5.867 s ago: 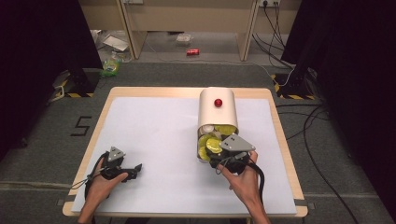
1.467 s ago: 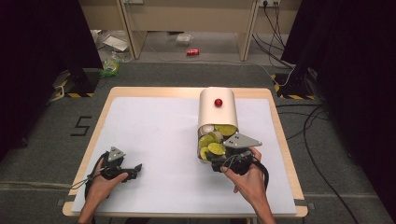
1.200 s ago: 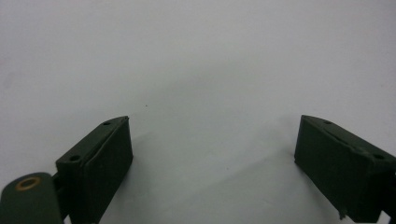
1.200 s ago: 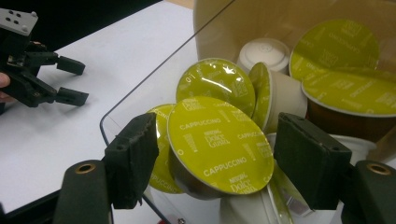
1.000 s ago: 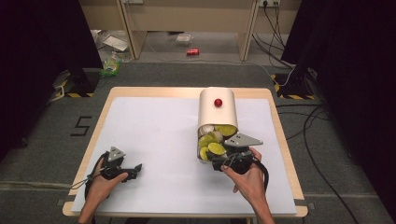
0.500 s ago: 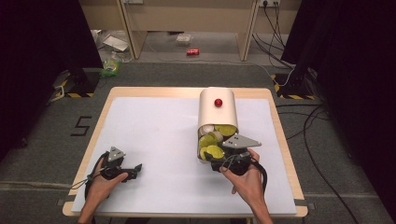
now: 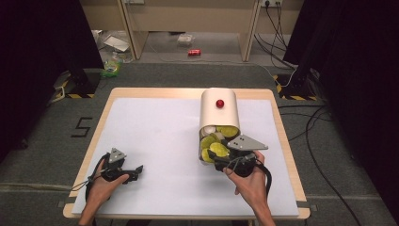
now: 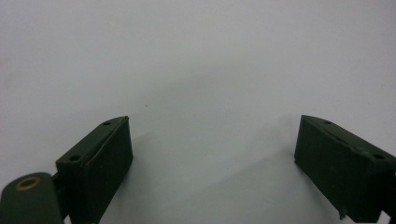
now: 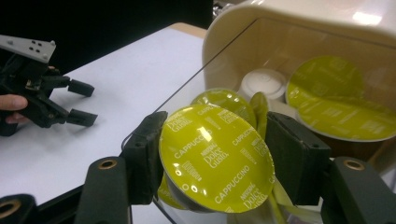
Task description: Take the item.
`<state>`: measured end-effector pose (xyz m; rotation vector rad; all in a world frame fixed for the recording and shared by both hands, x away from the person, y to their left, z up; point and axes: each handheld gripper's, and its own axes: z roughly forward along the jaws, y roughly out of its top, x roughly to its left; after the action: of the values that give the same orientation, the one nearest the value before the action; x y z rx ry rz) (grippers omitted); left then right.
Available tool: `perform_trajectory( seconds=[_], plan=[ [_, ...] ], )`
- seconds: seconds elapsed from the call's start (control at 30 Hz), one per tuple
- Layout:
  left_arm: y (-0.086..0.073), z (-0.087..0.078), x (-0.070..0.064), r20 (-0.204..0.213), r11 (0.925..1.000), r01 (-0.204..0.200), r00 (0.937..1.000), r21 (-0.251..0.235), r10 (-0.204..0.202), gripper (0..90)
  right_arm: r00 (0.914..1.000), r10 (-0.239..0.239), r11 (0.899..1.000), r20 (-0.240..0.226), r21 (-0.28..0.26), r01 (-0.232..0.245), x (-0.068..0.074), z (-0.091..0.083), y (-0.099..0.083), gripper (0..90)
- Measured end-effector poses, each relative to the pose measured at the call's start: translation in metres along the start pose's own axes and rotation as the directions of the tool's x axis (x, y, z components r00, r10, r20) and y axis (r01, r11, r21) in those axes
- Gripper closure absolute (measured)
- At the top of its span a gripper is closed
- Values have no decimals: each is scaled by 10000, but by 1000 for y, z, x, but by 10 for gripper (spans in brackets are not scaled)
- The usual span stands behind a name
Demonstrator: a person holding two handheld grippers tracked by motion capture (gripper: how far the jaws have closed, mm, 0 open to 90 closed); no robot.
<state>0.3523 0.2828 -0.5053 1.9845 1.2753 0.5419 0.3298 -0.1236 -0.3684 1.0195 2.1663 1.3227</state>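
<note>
One capsule [image 9: 215, 157], green-lidded and marked cappuccino, is sitting between the jaws of the right hand-held gripper [image 9: 212, 161] at the open mouth of the cream container [image 7: 219, 110], which is lying on its side on the table [image 7: 155, 136]. Both jaws are pressing on its rim, so the grip is looking narrow; I judge the capsule could be tilting and slipping out if pulled fast. More capsules [image 9: 334, 98] are crowding behind it, and dragging this one could be spilling them or rolling the container. Well apart, the left hand-held gripper [image 7: 134, 170] is resting wide open and holding nothing.
</note>
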Motion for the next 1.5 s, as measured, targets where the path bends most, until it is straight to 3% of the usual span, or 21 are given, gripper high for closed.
perform_trajectory(
  seconds=[0.87,1.27,1.5],
  plan=[
    [0,0,0,2,10000,0,10000,3,0,105,9989,179,9954,429,-949,-137,-14,-36,7,410],
    [0,0,0,3,10000,-2,10000,2,2,105,9947,516,9890,886,-1429,-386,-31,-60,5,411],
    [0,0,0,13,10000,0,10000,9,0,105,9904,638,9885,1224,-1438,-459,-40,-66,1,411]
  ],
)
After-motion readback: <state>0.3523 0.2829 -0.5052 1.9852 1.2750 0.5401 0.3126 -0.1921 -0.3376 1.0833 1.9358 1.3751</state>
